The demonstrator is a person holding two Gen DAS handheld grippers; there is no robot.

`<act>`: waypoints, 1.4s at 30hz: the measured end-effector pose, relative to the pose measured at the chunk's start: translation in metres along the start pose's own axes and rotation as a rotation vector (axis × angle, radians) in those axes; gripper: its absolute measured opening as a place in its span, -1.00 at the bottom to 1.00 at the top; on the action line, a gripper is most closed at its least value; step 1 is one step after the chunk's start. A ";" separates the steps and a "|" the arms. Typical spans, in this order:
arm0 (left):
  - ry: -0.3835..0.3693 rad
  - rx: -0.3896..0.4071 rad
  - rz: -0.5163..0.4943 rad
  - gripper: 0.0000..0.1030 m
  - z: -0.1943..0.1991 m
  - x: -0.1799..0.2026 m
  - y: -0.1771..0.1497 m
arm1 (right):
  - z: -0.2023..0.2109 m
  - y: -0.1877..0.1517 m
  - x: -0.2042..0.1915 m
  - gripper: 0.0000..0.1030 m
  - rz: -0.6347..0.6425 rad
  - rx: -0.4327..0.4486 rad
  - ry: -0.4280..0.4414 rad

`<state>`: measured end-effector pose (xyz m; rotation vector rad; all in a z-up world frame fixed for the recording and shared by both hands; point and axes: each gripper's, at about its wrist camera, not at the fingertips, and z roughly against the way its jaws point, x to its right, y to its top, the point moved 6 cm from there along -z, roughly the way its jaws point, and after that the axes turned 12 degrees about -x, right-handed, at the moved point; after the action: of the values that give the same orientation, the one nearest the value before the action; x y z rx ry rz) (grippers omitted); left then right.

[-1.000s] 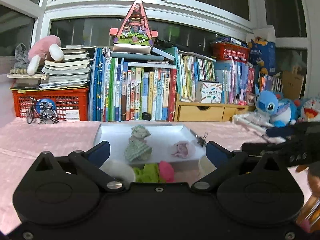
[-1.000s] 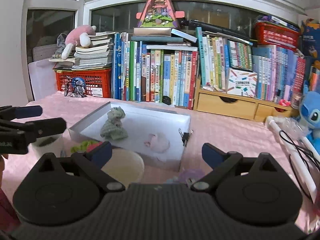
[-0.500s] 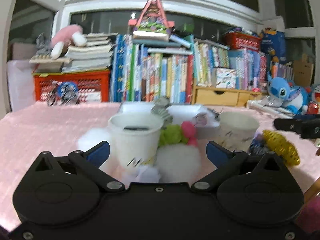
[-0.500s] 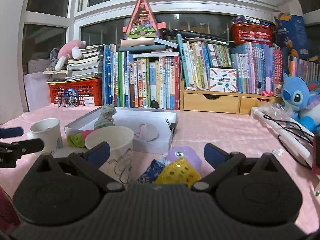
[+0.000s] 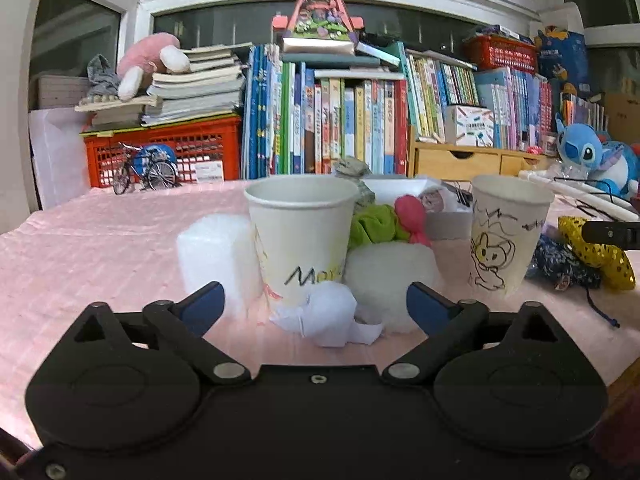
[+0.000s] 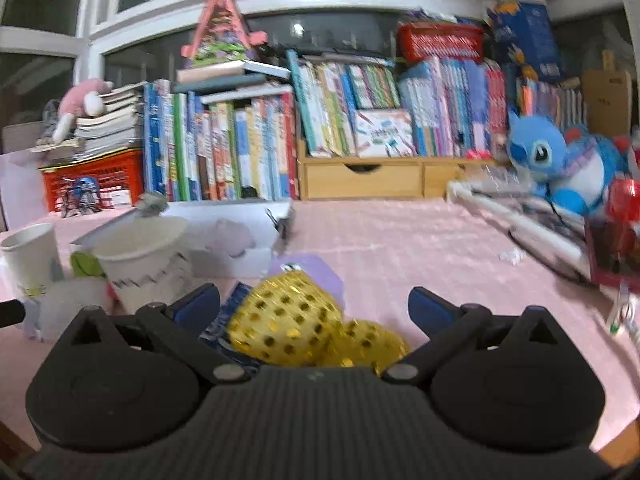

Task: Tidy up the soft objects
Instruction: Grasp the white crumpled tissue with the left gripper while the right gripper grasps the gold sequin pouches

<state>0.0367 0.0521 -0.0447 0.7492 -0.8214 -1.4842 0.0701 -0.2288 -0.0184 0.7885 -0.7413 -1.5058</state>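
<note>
My left gripper (image 5: 316, 306) is open, low over the pink tablecloth, with a crumpled white tissue (image 5: 326, 314) between its fingers. Behind it are a white paper cup (image 5: 302, 236), a white foam block (image 5: 218, 248), a white fluffy ball (image 5: 390, 276), a green soft thing (image 5: 372, 226) and a pink one (image 5: 412, 218). My right gripper (image 6: 314, 308) is open, with a yellow gold-dotted pouch (image 6: 292, 320) between its fingers. The pouch also shows in the left wrist view (image 5: 592, 250). A white tray (image 6: 240, 258) holds a pale pink soft thing (image 6: 232, 236).
A second paper cup with a drawing (image 5: 506, 232) stands at the right; it also shows in the right wrist view (image 6: 148, 260). A dark blue cloth (image 5: 560, 260) and a purple thing (image 6: 312, 270) lie by the pouch. Books, a red crate (image 5: 160, 148) and a blue plush (image 6: 560, 164) line the back.
Both grippers have come down close to the table and nearer the objects. The tissue now lies between my left fingers and the yellow pouch between my right fingers.
</note>
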 end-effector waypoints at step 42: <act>-0.144 0.021 0.007 -0.48 0.031 0.019 0.026 | -0.003 0.013 -0.002 -0.28 -0.020 0.006 -0.010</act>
<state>0.0231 0.0341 -0.0056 0.6601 -0.9488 -1.5390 0.0805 -0.2282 -0.0092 0.7960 -0.7478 -1.5273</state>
